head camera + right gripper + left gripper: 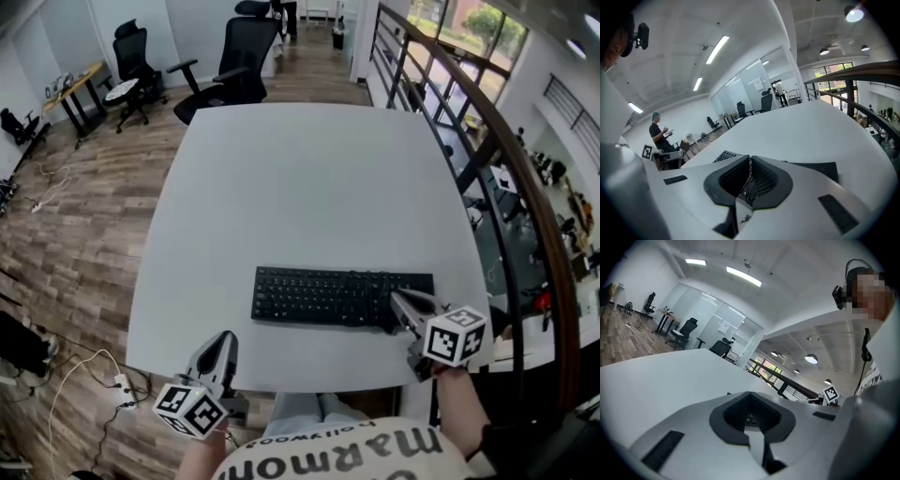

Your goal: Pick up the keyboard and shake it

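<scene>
A black keyboard lies flat on the white table, close to its front edge. My right gripper is shut, its tips over the keyboard's right end with nothing between the jaws. In the right gripper view the closed jaws hide the middle of the keyboard, which shows on either side of them. My left gripper is shut at the table's front left edge, apart from the keyboard. The left gripper view shows its closed jaws above the bare tabletop.
Black office chairs stand beyond the table's far edge. A dark curved railing runs along the right side. Cables and a power strip lie on the wooden floor at left. A person stands far off in the right gripper view.
</scene>
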